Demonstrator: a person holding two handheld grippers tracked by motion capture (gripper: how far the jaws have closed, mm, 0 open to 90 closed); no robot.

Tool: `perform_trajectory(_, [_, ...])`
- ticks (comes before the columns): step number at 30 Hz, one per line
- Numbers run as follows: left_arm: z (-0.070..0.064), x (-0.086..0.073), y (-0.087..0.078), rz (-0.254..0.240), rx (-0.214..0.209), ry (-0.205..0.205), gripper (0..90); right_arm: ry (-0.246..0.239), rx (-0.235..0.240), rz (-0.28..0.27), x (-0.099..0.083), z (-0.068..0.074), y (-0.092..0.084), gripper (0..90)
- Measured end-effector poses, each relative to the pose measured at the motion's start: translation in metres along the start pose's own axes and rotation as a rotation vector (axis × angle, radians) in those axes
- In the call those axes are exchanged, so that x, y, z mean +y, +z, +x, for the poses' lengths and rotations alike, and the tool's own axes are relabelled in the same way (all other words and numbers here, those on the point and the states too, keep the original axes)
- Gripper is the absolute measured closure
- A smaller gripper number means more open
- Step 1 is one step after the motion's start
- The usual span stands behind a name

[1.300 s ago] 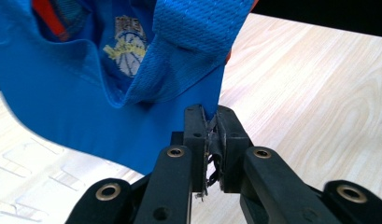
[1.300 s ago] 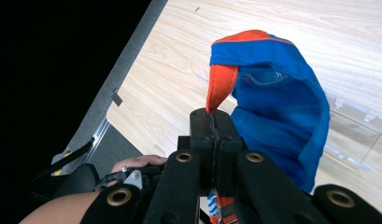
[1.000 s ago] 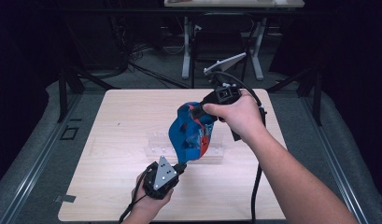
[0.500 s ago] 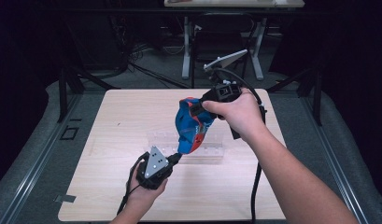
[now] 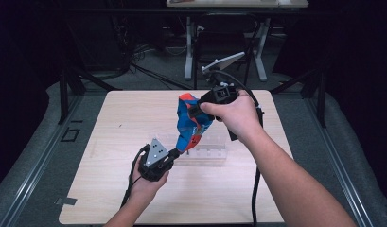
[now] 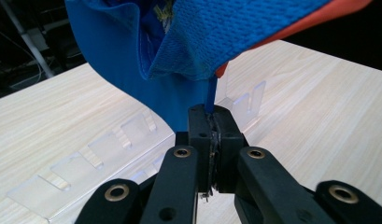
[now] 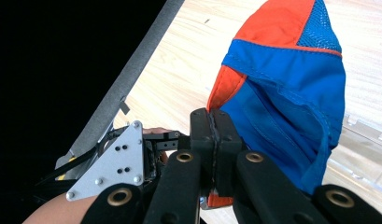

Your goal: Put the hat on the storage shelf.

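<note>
Left gripper (image 6: 211,122) and right gripper (image 7: 211,122) both clamp the blue-orange cap (image 5: 189,124) above the desk (image 5: 110,123). Thin fabric pinches. Pulling apart could slip an edge free or knock the clear rack (image 5: 205,153).

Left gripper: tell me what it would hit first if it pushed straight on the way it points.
The left gripper, shut on the blue and orange fabric cap, would probably press further into that cap; the clear plastic slotted rack lies just beyond, though depth is unclear.
</note>
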State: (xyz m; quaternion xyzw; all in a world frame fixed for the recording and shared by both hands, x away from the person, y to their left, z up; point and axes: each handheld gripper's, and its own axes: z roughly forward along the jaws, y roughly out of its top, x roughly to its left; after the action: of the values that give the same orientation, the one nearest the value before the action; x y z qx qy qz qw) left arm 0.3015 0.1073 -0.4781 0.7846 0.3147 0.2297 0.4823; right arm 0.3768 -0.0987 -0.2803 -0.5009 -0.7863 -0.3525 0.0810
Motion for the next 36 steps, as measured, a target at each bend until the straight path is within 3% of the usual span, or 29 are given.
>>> perform_trajectory(19, [0.005, -0.021, 0.022, 0.062, -0.009, -0.023, 88.7, 0.033, -0.01, 0.037, -0.002, -0.026, 0.03, 89.4])
perform_trajectory(36, [0.009, -0.033, 0.026, 0.093, -0.013, -0.051, 88.6, 0.05, -0.038, 0.048, -0.008, -0.04, 0.048, 85.5])
